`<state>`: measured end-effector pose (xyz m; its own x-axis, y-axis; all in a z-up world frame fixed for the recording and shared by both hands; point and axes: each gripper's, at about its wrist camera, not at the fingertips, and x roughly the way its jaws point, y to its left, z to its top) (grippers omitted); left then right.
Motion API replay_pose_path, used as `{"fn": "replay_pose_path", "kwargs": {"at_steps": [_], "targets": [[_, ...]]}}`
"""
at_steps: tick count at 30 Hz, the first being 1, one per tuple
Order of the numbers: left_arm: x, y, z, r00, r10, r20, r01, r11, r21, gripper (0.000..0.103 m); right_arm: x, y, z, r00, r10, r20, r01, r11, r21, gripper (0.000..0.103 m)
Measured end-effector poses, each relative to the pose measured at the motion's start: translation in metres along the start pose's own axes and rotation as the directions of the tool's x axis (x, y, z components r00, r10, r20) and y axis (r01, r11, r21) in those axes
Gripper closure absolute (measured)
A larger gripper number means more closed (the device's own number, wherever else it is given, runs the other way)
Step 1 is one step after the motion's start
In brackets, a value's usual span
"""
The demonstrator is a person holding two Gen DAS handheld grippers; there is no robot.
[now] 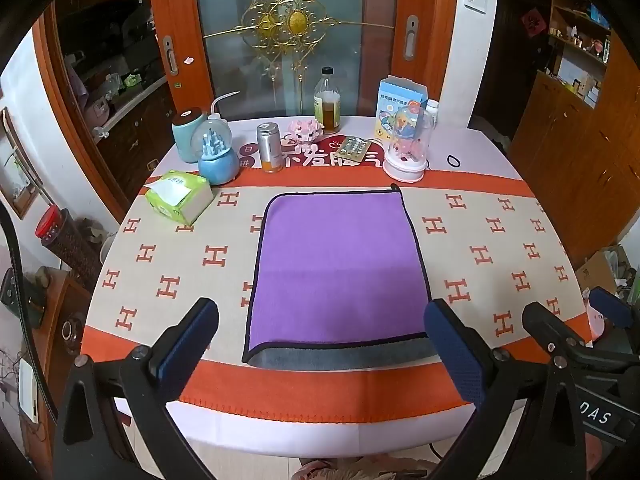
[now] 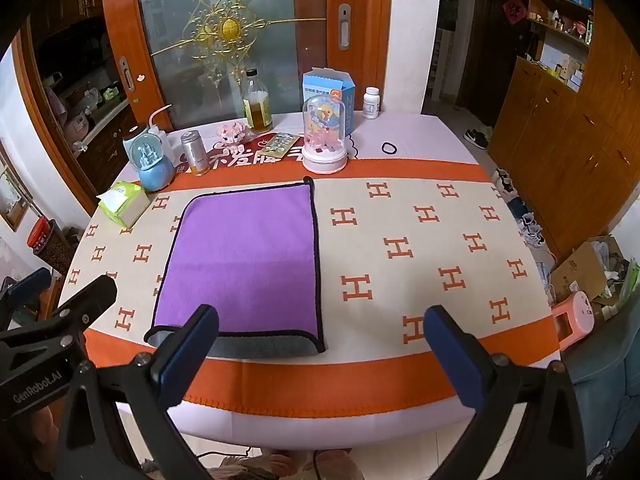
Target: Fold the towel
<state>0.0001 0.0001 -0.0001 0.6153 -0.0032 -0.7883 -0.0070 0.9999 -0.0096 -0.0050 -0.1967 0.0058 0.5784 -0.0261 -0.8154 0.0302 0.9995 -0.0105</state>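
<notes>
A purple towel [image 1: 340, 268] with a black hem lies flat on the table, folded over itself, with a grey strip of its underside [image 1: 344, 354] showing along the near edge. It also shows in the right wrist view [image 2: 244, 264]. My left gripper [image 1: 320, 344] is open and empty, held above the table's near edge in front of the towel. My right gripper [image 2: 320, 344] is open and empty, near the towel's near right corner. The right gripper's fingers [image 1: 552, 328] show at the right of the left wrist view.
The table [image 2: 420, 248] has a cream and orange cloth with H marks. Along its far side stand a tissue pack [image 1: 178, 198], a snow globe [image 1: 216, 158], a metal can [image 1: 269, 147], a bottle [image 1: 327, 102], a pill blister [image 1: 354, 148], a domed toy [image 1: 406, 148] and a hair tie [image 1: 453, 161].
</notes>
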Motion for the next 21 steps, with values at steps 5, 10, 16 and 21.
{"fn": "replay_pose_path", "kwargs": {"at_steps": [5,10,16,21], "targets": [[0.000,0.000,0.000,1.000,0.004,-0.002,-0.004,1.000,0.002,0.001,0.001,0.001,0.000,1.000,-0.003,-0.002,0.003,1.000,-0.002,0.001],[0.000,0.000,0.000,1.000,0.004,-0.005,-0.004,1.000,0.003,0.001,0.002,0.000,-0.001,1.000,0.002,-0.002,-0.002,1.000,0.002,0.001],[0.002,-0.001,-0.007,1.000,0.002,-0.007,-0.002,1.000,0.000,0.001,0.002,0.000,-0.001,1.000,0.001,-0.004,-0.001,1.000,0.000,0.001],[0.000,0.001,-0.008,1.000,0.002,-0.013,-0.002,1.000,0.000,0.001,0.005,0.002,-0.005,1.000,-0.002,-0.005,0.002,1.000,0.000,0.001]]}}
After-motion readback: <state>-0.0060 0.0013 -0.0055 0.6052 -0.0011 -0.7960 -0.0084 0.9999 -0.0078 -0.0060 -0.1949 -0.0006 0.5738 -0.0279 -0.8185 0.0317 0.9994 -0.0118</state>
